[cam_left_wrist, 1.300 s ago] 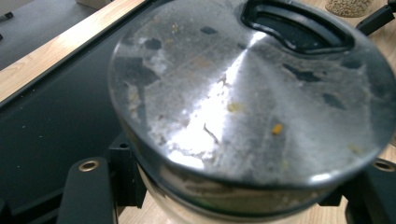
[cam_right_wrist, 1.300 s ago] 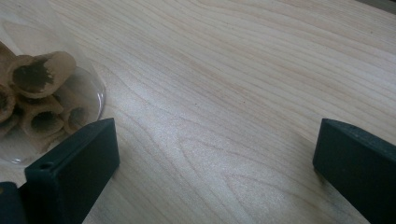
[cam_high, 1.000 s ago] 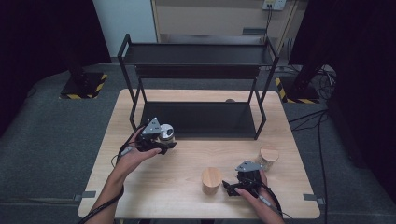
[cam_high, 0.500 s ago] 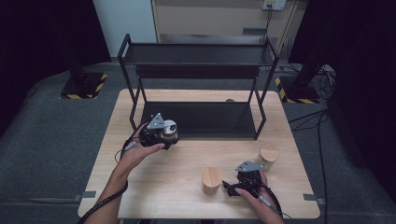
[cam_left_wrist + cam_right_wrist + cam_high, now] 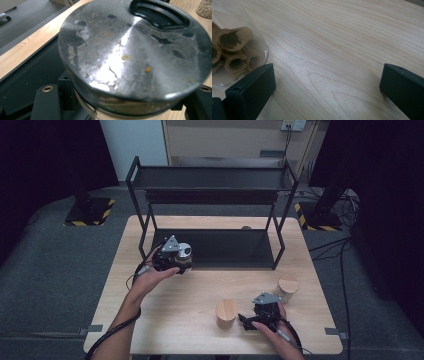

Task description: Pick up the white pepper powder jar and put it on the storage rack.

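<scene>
Right gripper (image 5: 248,319) rests low on the table (image 5: 175,320) near the front edge, its jaws spread wide with bare wood between them. In the right gripper view a clear jar (image 5: 235,57) of rolled brown pieces stands just beside one jaw; whether they touch I cannot tell. In the high view this jar (image 5: 226,313) shows its wooden lid, just left of the gripper. A second wood-lidded jar (image 5: 287,287) stands a little farther back, to the right, near the hand (image 5: 272,332).

Left gripper (image 5: 181,262) is clamped on a steel-lidded jar (image 5: 183,256), held at the front edge of the black rack's (image 5: 210,205) lower shelf (image 5: 225,247). The left gripper view looks onto the jar's smeared metal lid (image 5: 132,50) with a black tab (image 5: 160,15), a jaw at either side below it. The left hand (image 5: 155,275) grips from behind.
</scene>
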Demonstrator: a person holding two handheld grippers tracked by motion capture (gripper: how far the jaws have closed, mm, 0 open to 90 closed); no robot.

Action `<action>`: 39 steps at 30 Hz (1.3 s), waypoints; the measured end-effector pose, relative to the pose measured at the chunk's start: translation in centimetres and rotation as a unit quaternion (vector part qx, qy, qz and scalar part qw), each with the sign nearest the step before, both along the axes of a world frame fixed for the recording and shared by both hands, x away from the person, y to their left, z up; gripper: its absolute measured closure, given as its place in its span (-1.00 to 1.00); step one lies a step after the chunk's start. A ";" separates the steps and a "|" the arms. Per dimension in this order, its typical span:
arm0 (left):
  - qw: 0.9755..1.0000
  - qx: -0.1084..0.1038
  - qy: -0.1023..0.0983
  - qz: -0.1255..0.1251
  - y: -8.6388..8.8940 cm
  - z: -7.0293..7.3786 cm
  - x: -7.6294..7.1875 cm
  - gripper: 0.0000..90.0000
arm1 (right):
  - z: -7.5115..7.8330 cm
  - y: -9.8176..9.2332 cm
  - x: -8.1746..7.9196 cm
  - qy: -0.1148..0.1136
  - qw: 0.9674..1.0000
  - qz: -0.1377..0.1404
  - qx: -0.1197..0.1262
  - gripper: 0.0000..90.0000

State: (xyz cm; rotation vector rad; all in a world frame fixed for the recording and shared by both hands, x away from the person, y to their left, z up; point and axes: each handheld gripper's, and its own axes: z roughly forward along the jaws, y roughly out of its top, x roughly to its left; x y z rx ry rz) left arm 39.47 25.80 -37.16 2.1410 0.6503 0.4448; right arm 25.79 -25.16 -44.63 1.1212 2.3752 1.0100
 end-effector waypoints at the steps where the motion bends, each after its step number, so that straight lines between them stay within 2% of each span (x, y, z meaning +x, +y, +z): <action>1: 1.000 0.001 -0.001 -0.001 0.0 0.1 0.1 -0.35 | 0.0 0.0 0.0 0.000 1.000 0.000 0.000 -0.99; 6: 1.000 0.002 -0.002 0.001 -0.3 0.1 0.8 -0.35 | 0.0 0.0 0.0 0.000 1.000 0.001 0.000 -0.99; 15: 1.000 0.000 0.006 0.010 -1.3 -0.9 2.3 -0.35 | 0.0 -0.1 -0.1 0.000 1.000 0.000 0.001 -0.99; 31: 0.999 -0.008 0.007 0.039 -1.2 -3.2 4.3 -0.35 | 0.0 -0.1 -0.1 0.000 1.000 0.000 0.000 -0.99; 39: 0.999 -0.012 0.007 0.047 -1.2 -3.6 5.0 -0.35 | 0.0 -0.1 -0.1 0.000 1.000 0.000 0.000 -0.99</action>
